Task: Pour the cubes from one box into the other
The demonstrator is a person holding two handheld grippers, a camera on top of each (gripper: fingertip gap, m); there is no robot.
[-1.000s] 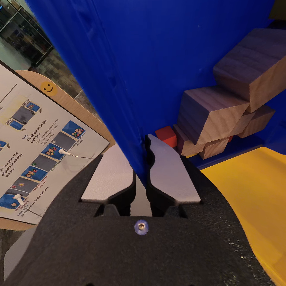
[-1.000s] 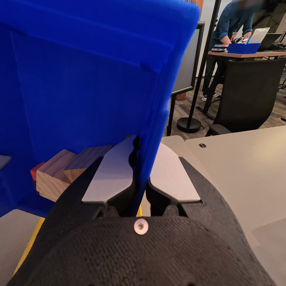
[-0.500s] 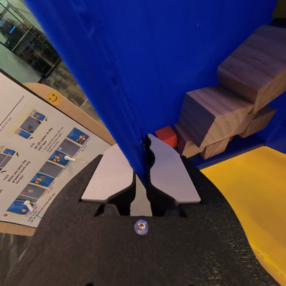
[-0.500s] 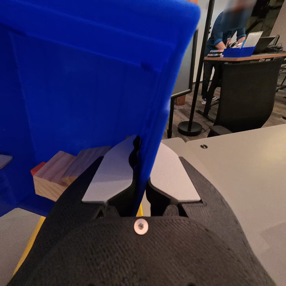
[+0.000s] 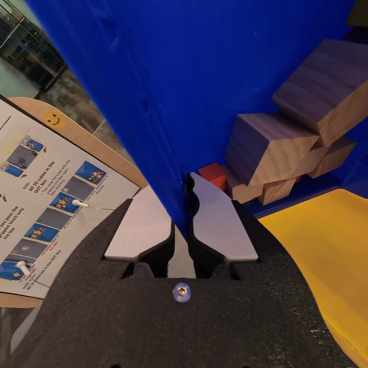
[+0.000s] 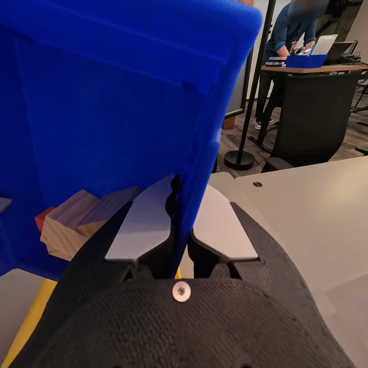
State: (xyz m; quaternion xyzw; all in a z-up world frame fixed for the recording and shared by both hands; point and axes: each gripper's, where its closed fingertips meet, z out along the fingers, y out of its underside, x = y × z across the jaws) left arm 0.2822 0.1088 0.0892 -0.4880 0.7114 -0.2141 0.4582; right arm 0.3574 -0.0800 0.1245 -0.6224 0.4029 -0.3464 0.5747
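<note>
Sideways, blue box [image 5: 199, 79] wall between hand-held gripper [image 5: 179, 209] fingers

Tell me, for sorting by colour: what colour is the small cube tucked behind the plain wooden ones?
Red small cube, clearest in the left wrist view.

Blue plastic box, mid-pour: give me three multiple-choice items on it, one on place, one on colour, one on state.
1. Where are the plain wooden cubes?
A. inside the blue plastic box
B. on the printed sheet
C. on the grey table

2. What colour is the small cube behind the wooden ones?
A. green
B. red
C. white

3. How does the left gripper stand?
A. open, clear of the box
B. shut on a cube
C. shut on the box's wall

Key: 1 A, the cubes lie piled against the blue inner walls; 2 B, a red corner shows beside the pile; 3 C, the blue wall runs between the jaws.
</note>
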